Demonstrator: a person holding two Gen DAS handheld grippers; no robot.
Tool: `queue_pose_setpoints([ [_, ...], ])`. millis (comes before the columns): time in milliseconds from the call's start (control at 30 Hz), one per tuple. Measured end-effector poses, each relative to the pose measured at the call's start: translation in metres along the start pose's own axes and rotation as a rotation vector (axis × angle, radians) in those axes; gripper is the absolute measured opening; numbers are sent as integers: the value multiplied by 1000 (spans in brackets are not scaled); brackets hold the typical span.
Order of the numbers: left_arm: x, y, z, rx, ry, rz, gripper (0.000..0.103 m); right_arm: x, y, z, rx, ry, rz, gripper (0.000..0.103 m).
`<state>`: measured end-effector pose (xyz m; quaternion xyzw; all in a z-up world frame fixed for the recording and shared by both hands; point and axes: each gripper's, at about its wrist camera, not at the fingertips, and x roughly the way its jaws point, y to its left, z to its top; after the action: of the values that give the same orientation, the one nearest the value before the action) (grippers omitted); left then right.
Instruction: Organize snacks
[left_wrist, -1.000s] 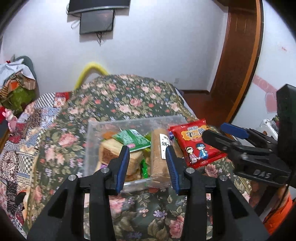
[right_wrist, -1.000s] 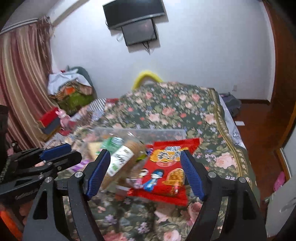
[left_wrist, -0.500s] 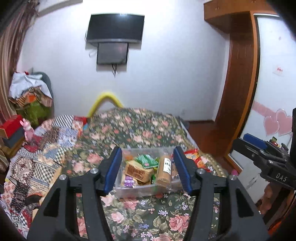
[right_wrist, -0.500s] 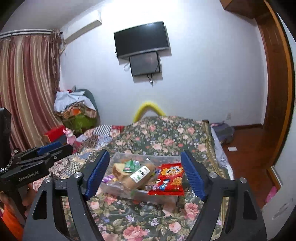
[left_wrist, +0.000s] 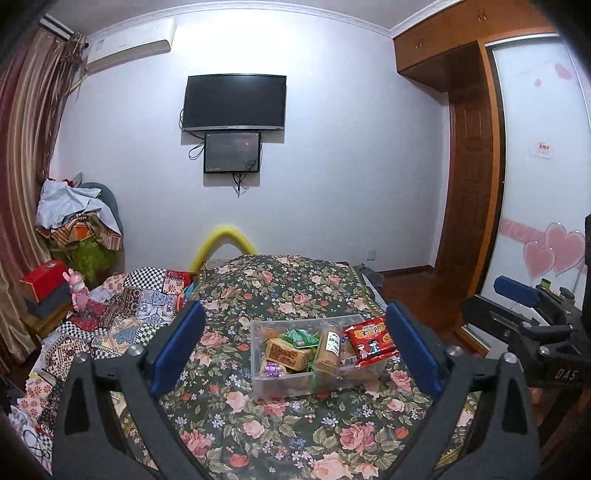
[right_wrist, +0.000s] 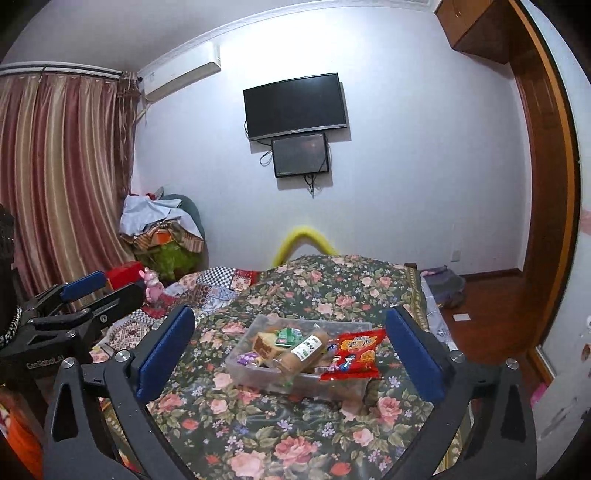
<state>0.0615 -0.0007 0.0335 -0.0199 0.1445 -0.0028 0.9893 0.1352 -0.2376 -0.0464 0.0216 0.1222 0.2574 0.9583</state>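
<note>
A clear plastic bin (left_wrist: 291, 384) (right_wrist: 251, 373) sits on the floral bedspread and holds several snacks. Among them are a red packet (left_wrist: 371, 339) (right_wrist: 352, 356) lying over its right rim, a brown biscuit tube (left_wrist: 328, 349) (right_wrist: 301, 352), a green packet (left_wrist: 301, 338) and a brown wrapped cake (left_wrist: 288, 352). My left gripper (left_wrist: 295, 347) (right_wrist: 107, 291) hangs well back from the bin, its jaws opening wide with nothing between them. My right gripper (right_wrist: 290, 354) (left_wrist: 491, 306) is beside it, also back from the bin, jaws opening and empty.
The floral bedspread (left_wrist: 280, 435) stretches around the bin. A patchwork quilt (left_wrist: 122, 314) lies to the left, with a pink toy (left_wrist: 77, 291) and a red box (left_wrist: 44, 282) beyond it. A wooden wardrobe (left_wrist: 469, 206) and bare floor are on the right.
Both grippers have drawn back and up from the bin, which now looks small and far. Both pairs of jaws have spread wider. The snacks stay in the bin.
</note>
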Motion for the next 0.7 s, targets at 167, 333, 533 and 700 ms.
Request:
queue_pose_setpoints([
  [167, -5, 0, -4, 3, -5, 14, 102, -3, 4, -3, -17, -3, -32, 103],
  [333, -6, -2, -7, 9, -3, 16, 102, -4, 6, -6, -23, 3, -36, 103],
  [533, -6, -5, -9, 18, -5, 18, 102, -3, 6, -6, -22, 4, -36, 103],
  [700, -5, -5, -11, 16, 1, 14, 102, -4, 6, -7, -21, 5, -35, 103],
])
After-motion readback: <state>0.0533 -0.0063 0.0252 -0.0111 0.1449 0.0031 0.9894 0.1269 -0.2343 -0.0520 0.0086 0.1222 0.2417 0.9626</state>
